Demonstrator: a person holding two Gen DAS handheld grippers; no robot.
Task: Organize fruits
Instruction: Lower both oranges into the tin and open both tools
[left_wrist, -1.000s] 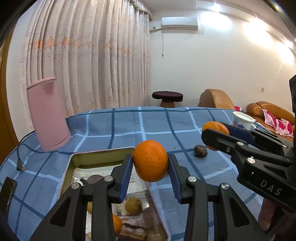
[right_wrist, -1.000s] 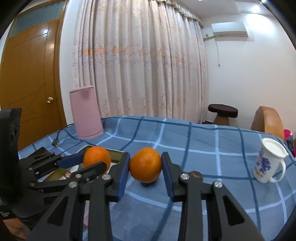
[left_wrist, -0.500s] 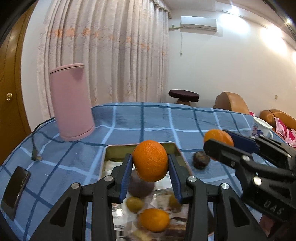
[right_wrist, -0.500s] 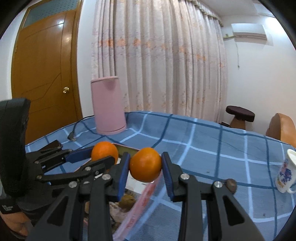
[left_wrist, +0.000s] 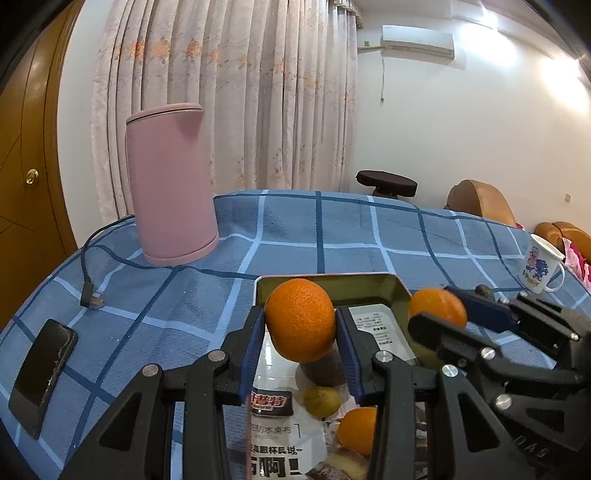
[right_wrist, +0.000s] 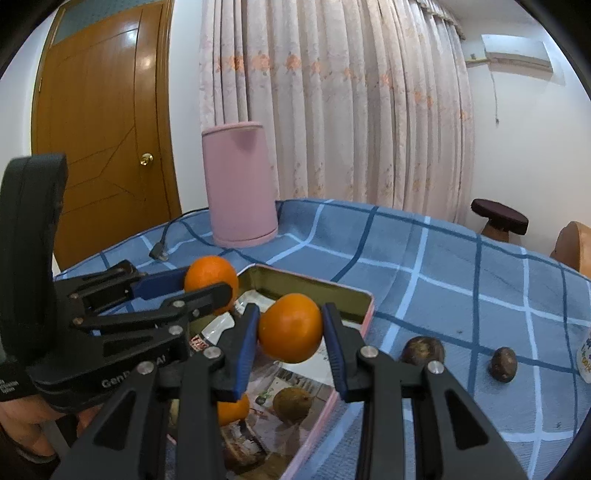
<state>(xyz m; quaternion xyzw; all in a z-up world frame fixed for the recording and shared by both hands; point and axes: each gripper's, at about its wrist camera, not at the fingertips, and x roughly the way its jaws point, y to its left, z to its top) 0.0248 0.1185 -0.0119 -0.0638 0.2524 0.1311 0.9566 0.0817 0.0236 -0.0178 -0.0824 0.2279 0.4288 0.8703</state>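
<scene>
My left gripper (left_wrist: 300, 321) is shut on an orange (left_wrist: 300, 332) and holds it above the far end of a metal tray (left_wrist: 332, 281). My right gripper (right_wrist: 290, 314) is shut on a second orange (right_wrist: 290, 328), also over the tray (right_wrist: 343, 291), just right of the left one. Each gripper shows in the other's view, its orange between blue pads. In the tray lie a printed packet, another orange (left_wrist: 358, 428), a yellow-green fruit (left_wrist: 321, 400) and a dark fruit (left_wrist: 323, 369). Two dark round fruits (right_wrist: 423, 350) (right_wrist: 503, 363) rest on the cloth right of the tray.
A tall pink kettle (left_wrist: 170, 192) stands at the back left with its cable and plug (left_wrist: 90, 300) trailing forward. A black phone (left_wrist: 42, 373) lies near the left edge. A white printed mug (left_wrist: 541, 267) sits at the far right on the blue checked cloth.
Both grippers have carried their oranges leftward and slightly down, from beside the tray to over it. Kettle and phone have come further into view. Neither grip has altered.
</scene>
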